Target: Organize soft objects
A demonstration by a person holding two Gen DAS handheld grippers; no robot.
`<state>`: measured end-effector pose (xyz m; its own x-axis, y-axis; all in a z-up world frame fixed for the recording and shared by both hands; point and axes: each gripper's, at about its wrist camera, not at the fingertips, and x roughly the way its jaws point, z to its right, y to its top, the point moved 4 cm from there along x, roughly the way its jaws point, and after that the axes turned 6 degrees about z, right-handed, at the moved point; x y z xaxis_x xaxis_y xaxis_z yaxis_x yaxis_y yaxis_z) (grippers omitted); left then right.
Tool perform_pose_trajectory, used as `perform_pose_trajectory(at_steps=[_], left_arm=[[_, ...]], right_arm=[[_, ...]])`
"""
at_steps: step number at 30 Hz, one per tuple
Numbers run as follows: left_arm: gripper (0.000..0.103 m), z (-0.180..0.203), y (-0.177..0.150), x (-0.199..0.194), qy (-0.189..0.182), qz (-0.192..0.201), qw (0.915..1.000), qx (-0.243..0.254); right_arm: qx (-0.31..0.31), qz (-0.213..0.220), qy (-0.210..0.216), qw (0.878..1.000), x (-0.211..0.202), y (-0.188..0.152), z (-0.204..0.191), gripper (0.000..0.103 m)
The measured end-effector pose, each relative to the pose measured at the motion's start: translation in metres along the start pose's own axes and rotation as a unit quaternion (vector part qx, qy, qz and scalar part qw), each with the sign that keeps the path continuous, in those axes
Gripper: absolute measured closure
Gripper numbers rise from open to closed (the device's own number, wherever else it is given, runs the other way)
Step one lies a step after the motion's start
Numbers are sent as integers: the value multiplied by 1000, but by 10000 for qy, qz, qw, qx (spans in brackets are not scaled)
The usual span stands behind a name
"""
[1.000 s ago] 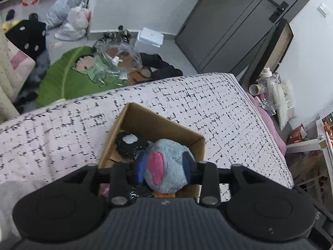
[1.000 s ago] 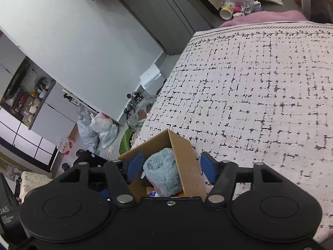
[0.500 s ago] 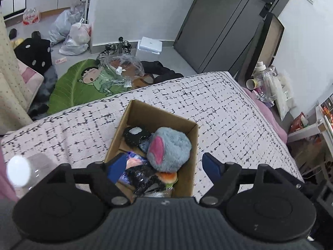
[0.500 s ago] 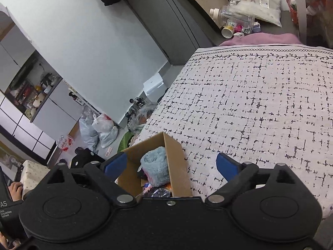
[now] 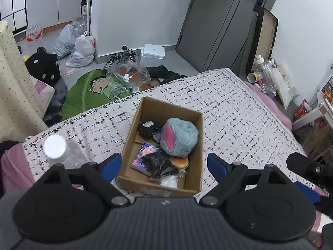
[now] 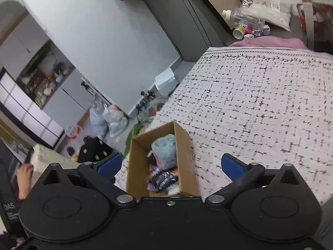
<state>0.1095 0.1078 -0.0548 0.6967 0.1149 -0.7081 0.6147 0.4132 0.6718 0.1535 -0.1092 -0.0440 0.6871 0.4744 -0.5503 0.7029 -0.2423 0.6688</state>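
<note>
An open cardboard box stands on the black-and-white patterned bed cover. In it lie a blue plush with a pink patch, a black soft piece, a black crinkled item, an orange piece and a purple packet. My left gripper hovers above the box's near end, its jaws opening, and its pads press on nothing. In the right wrist view the same box and plush sit below my right gripper, whose jaws are also opening and hold nothing.
A clear bottle with a white cap lies on the bed left of the box. Beyond the bed edge the floor holds a green leaf mat and plastic bags. Bottles crowd the right side. A person's hand shows at far left.
The left gripper's pads were against the blue plush; they have spread and left it in the box. Both grippers have pulled back and up, and the right jaws have widened too.
</note>
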Motion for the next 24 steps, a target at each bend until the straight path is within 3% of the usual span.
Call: perform_pose_trajectory(at_steps=[10,24], left_arm=[[12,11,-13,-35,-119,23,9975,695],[9,17,-29,-74,-217,218,9937,1078]], right_arm=[[-506,111,-53,9986,-37,-6,-12,0],[-1053,271,-71,9941,-74,-15,-16,0]])
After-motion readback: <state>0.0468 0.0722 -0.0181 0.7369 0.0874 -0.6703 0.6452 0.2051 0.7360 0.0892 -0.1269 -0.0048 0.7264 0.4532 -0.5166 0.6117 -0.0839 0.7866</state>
